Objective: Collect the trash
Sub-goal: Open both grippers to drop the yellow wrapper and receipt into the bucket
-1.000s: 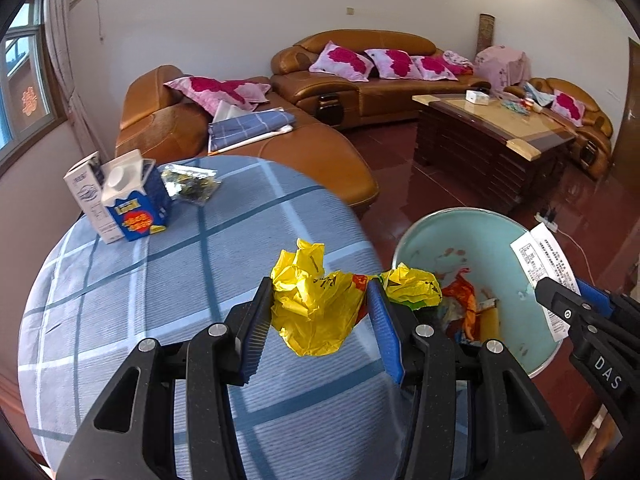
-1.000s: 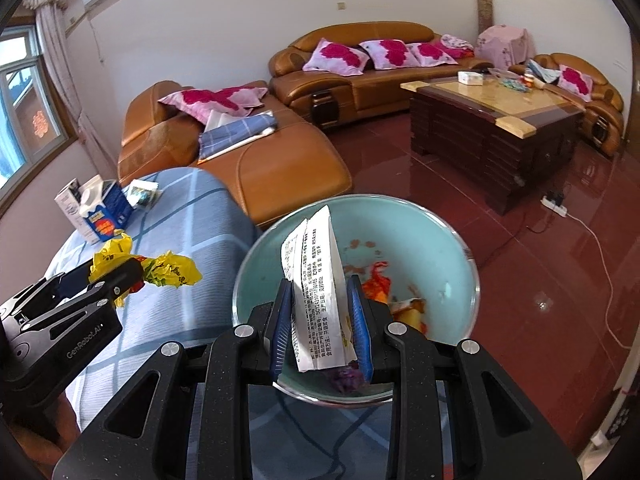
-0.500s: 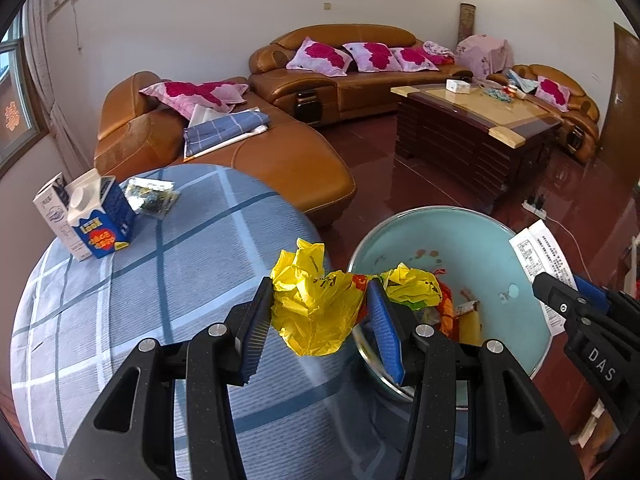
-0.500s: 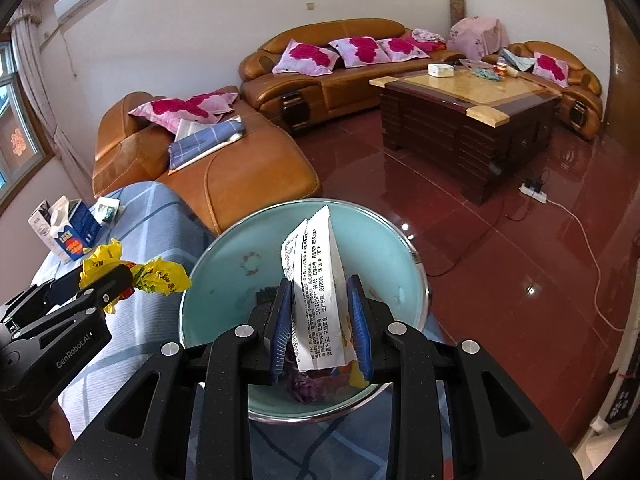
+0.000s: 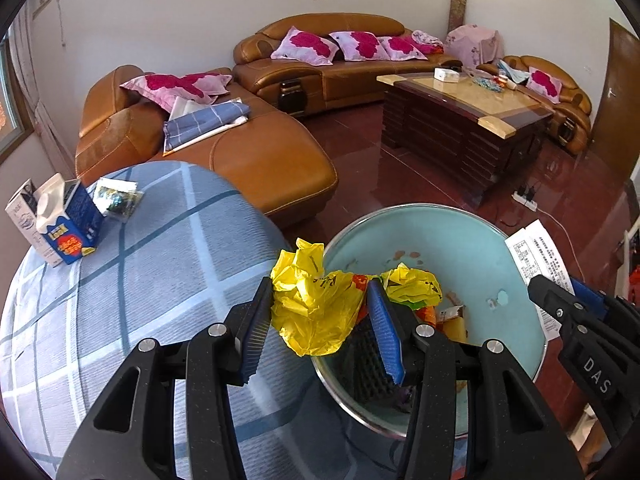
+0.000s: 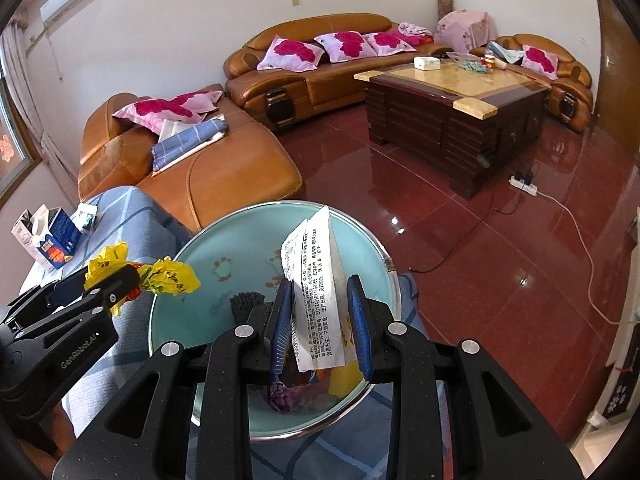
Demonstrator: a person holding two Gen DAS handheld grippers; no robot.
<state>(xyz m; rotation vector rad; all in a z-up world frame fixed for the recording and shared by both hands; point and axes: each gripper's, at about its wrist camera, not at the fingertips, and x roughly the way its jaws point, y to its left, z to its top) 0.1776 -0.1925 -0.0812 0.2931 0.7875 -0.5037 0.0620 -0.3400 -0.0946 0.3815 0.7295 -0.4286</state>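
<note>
A long tan leather sofa (image 5: 280, 160) wraps the far walls, smooth and glossy, with pink cushions printed in magenta flowers. In front of it stands a dark slatted wooden coffee table (image 6: 452, 116) with a pale polished top, on shiny red floor tiles. Nearer, a round table (image 5: 140, 280) wears a soft blue-grey cloth crossed by white and dark stripes. Just beside its edge sits the trash bin (image 5: 520, 280), round, pale turquoise inside with a thin metal rim, scraps of orange and yellow wrapper and something purple lying at its bottom.

On the cloth's far side stand a white carton and a blue milk carton (image 5: 68, 224) with a gabled top and a red-and-yellow label, too small to read.

The left gripper (image 5: 320, 316) is clenched on a crumpled yellow plastic bag (image 5: 316, 304), crinkly, with dark print and a red patch, hanging over the bin's near rim. The right gripper (image 6: 320, 320) pinches a folded white paper slip (image 6: 316, 280) upright above the bin's middle, covered in small black Chinese print. The left gripper's side reads "GenRobot.AI", the right one's "DAS".
</note>
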